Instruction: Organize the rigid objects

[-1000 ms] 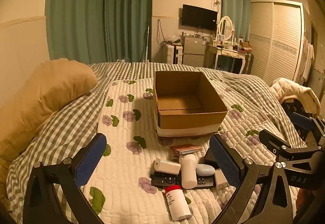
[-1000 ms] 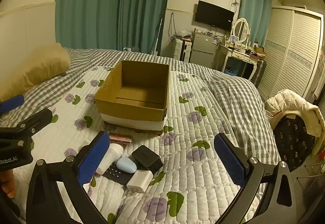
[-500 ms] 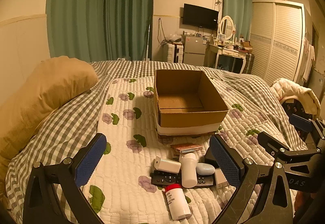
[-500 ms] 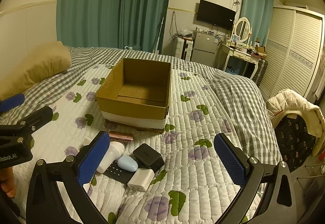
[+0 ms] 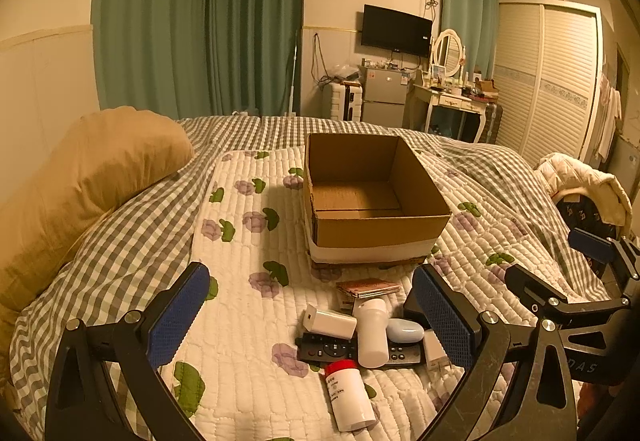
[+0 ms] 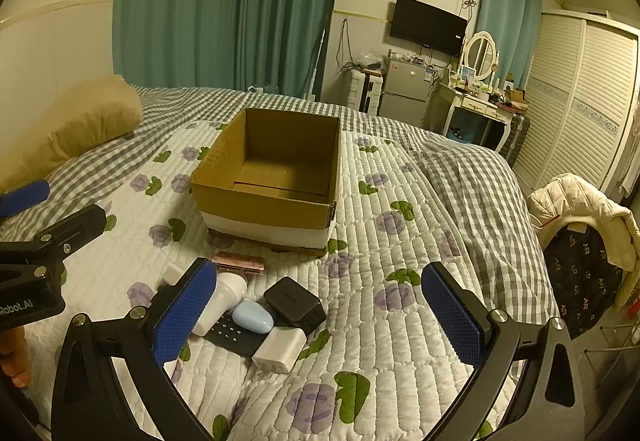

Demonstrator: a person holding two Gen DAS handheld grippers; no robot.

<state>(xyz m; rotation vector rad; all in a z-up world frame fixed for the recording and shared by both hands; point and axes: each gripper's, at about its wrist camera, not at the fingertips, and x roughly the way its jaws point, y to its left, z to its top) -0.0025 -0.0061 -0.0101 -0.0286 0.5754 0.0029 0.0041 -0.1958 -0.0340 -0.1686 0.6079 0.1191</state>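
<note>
An open, empty cardboard box (image 5: 372,201) (image 6: 276,177) stands on the quilted bed. In front of it lies a pile: a white bottle with a red cap (image 5: 349,393), a white bottle (image 5: 372,333) (image 6: 224,297), a white charger (image 5: 330,321), a black remote (image 5: 320,349) (image 6: 232,335), a pale blue case (image 5: 405,329) (image 6: 253,317), a black box (image 6: 295,303), a white adapter (image 6: 280,349) and a pink wallet (image 5: 368,287) (image 6: 240,264). My left gripper (image 5: 312,317) is open above the pile. My right gripper (image 6: 320,315) is open, to the right of the pile.
A tan pillow (image 5: 80,185) lies at the left of the bed. A chair with a cream jacket (image 6: 584,209) stands to the right of the bed. A wardrobe, a dresser, a small fridge and green curtains line the far walls.
Both views have shifted only slightly; the grippers stay open and the objects have not moved.
</note>
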